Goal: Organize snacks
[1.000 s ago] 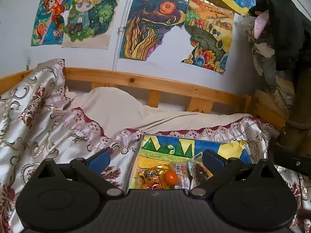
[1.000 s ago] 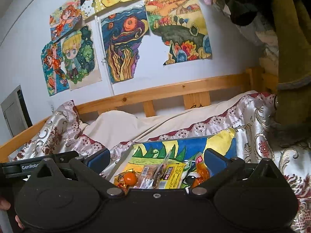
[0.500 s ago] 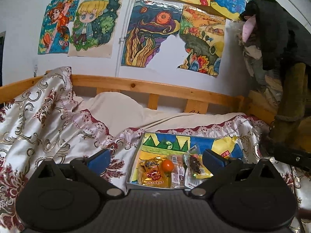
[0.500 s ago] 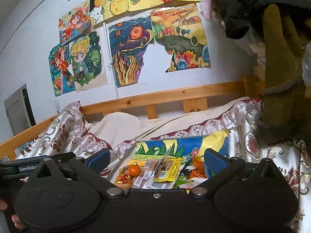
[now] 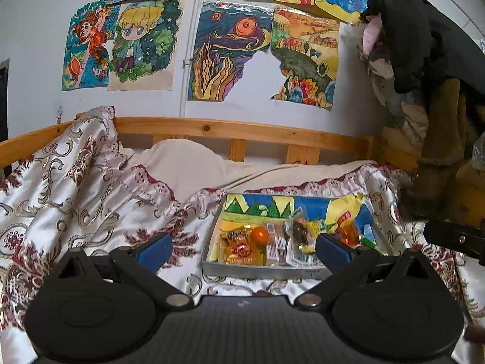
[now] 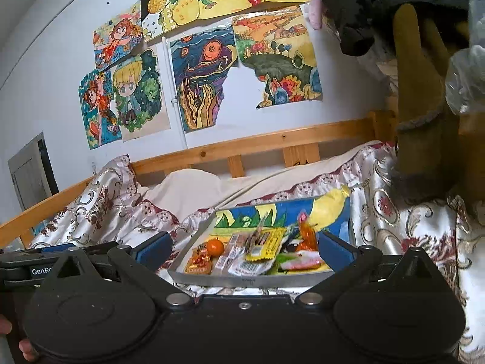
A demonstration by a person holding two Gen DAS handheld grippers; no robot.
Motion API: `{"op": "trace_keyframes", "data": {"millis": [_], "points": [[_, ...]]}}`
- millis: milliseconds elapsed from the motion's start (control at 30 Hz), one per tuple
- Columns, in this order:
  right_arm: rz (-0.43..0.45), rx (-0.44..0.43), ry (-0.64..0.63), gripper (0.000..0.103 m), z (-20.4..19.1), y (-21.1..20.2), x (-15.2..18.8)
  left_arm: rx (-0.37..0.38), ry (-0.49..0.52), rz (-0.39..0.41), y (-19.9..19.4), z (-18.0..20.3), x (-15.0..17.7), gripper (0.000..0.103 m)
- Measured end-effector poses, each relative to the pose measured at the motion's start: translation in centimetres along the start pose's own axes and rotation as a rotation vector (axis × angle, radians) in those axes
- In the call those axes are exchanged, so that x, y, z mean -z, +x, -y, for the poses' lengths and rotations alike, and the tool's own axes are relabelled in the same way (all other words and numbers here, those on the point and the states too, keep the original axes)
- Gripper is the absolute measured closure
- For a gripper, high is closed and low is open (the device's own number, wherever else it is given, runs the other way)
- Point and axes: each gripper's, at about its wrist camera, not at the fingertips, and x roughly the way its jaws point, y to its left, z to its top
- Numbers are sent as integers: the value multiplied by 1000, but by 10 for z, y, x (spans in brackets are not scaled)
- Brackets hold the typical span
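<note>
Crinkly foil snack packets (image 5: 242,247) and a small orange (image 5: 261,234) in the tray (image 5: 260,268), ahead between the right gripper (image 6: 242,247) pads | left gripper (image 5: 242,245): jaws wide apart, empty; right likewise | packets look light, slippery, crushable: pinch a sealed edge | orange rolls: grip across the middle

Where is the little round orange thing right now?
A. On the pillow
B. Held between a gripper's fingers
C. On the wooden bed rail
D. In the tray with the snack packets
D: the orange ball sits inside the grey tray on the bed, next to a yellow snack packet, and both grippers are open and holding nothing.
</note>
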Motion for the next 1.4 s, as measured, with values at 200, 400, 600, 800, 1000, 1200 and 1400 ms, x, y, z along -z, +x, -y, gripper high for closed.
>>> {"op": "trace_keyframes", "data": {"millis": [200,400,600,800,1000,1200,1400], "points": [[-7,15,-10,1,-3,-11,14,-11,12,-25,-9,-1,15,0],[-15,20,-16,1,-5,-20,27,-22,11,-42,-16,-3,26,0],[-23,31,-22,1,-5,-26,38,-24,19,-54,-22,-6,36,0],[-38,40,-21,1,-6,-27,49,-35,22,-68,-25,-9,47,0],[-54,44,-33,1,-7,-25,61,-45,11,-79,-27,-12,57,0],[-87,46,-18,1,-6,-23,70,-46,-14,-107,-26,-18,64,0],[-113,60,-1,1,-3,-18,77,-56,-54,-146,-22,-22,73,0]]}}
